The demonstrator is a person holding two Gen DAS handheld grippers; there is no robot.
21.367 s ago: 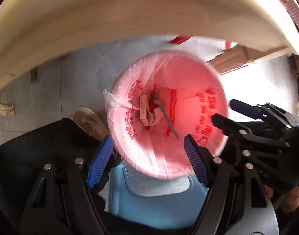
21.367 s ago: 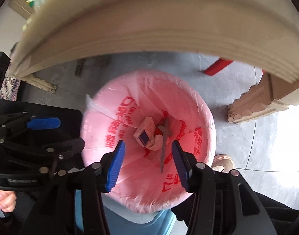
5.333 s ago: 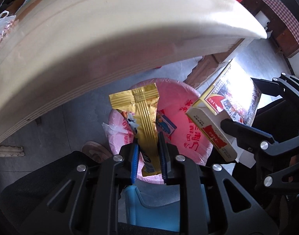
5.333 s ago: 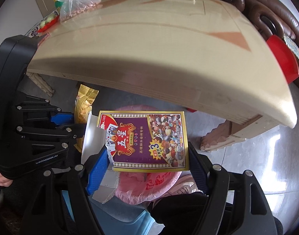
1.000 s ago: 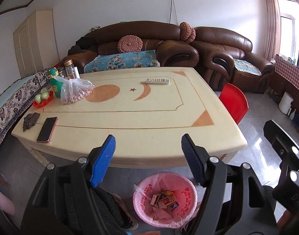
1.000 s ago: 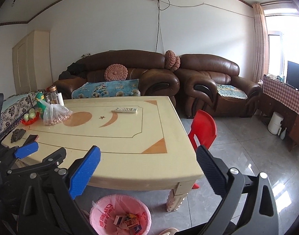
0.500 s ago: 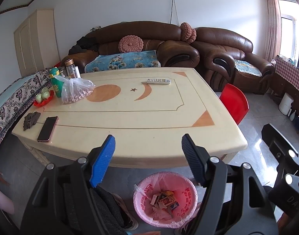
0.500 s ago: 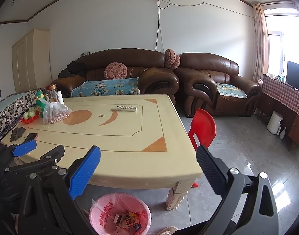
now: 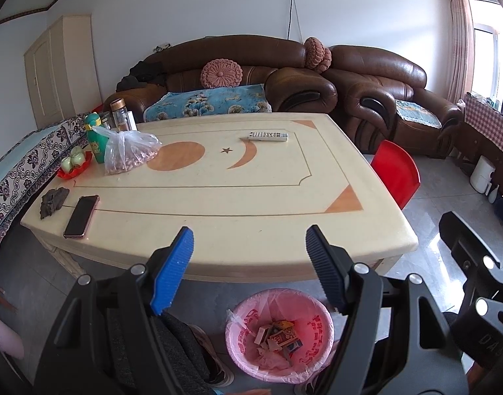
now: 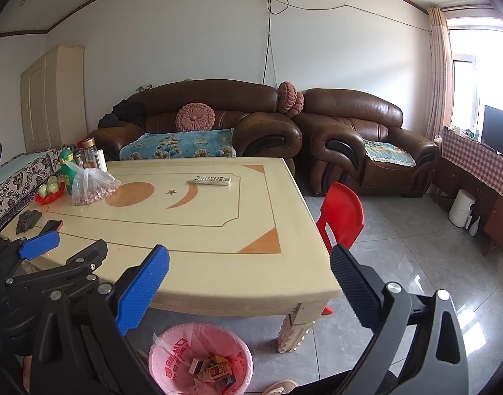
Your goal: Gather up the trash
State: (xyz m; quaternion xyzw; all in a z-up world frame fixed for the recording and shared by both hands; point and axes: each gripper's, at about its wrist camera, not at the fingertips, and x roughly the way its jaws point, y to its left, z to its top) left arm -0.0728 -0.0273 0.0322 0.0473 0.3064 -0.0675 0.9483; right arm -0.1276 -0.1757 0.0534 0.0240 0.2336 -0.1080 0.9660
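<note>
A pink-lined trash bin [image 9: 312, 309] [image 10: 172, 345] stands on the floor by the table's near edge. Boxes and wrappers [image 9: 279, 334] [image 10: 213, 370] lie inside it. My left gripper [image 9: 249, 240] is held above the bin and the table edge, open, nothing between its blue pads. My right gripper [image 10: 251, 266] is open wide and empty, over the table's near right corner. The left gripper's body also shows at the left of the right wrist view.
The cream table [image 9: 238, 191] holds a remote [image 9: 267, 136], a phone [image 9: 81, 211], a dark lump [image 9: 53, 201], a plastic bag [image 9: 128, 151], bottles and a fruit dish. A red chair [image 9: 396, 172] stands at its right. Brown sofas [image 10: 251, 125] line the back wall.
</note>
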